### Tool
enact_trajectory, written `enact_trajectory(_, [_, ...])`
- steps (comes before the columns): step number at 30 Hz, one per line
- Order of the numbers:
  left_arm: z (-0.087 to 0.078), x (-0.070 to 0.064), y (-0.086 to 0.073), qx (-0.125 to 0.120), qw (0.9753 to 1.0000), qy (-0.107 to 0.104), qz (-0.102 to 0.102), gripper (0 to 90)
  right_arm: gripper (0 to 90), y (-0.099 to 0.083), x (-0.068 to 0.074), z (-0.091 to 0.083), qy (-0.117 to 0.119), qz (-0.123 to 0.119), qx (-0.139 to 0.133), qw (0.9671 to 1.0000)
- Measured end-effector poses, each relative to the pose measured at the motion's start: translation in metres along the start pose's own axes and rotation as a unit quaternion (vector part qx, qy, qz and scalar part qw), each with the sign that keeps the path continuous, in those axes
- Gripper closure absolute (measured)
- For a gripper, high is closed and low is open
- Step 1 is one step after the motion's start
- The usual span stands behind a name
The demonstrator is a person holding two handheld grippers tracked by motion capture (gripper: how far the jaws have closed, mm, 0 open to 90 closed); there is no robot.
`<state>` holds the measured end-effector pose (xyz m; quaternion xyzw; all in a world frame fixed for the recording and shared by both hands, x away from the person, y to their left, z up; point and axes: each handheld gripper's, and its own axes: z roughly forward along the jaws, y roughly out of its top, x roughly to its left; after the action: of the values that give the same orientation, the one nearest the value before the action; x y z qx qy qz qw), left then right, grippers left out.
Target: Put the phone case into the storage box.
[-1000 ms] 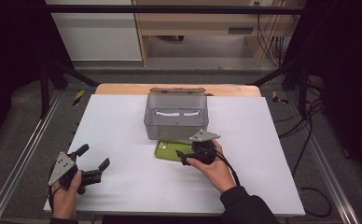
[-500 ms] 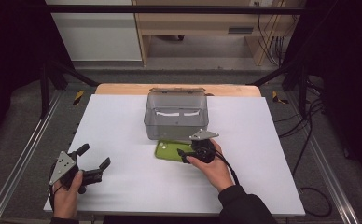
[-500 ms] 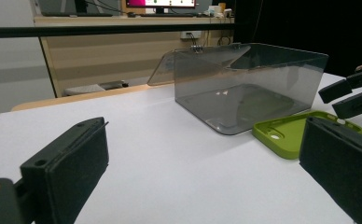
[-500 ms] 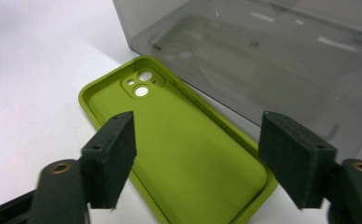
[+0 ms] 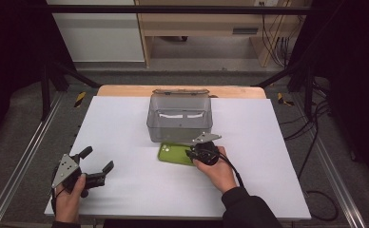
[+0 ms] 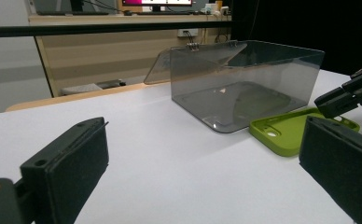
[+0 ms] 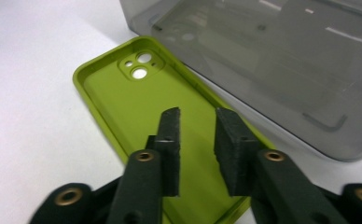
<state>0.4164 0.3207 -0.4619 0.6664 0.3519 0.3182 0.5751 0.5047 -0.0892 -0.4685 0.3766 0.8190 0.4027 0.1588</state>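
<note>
— Lying where, the green phone case (image 7: 170, 126)?
— Flat on the table, directly under the right gripper (image 7: 197, 122), jaws narrowly parted, gripping nothing; clear plastic box (image 7: 281, 60) just beyond.
— And the left gripper (image 5: 96, 164)?
— Wide open, empty, well apart.

No readable text anywhere. The green phone case (image 7: 170, 116) carries no brand or marking, and the clear plastic box (image 5: 179, 118) has pale strips that could be labels, but they're too blurred to read. The far monitor (image 6: 156, 3) is also illegible.
</note>
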Motion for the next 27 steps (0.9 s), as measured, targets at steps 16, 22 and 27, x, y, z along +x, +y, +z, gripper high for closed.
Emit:
enact_trajectory(16, [0.001,0.000,0.000,0.002,1.0000,-0.001,0.001,1.2,90.0,-0.002,0.006,0.004,0.022,-0.007,0.056,0.9982])
enact_trajectory(22, [0.001,0.001,0.000,0.002,1.0000,0.001,0.001,1.2,90.0,-0.003,0.007,0.003,0.026,-0.013,0.071,0.9971])
enact_trajectory(27, [0.002,0.001,-0.001,0.005,1.0000,0.002,0.001,1.2,90.0,-0.004,0.013,-0.002,0.032,-0.027,0.083,0.9957])
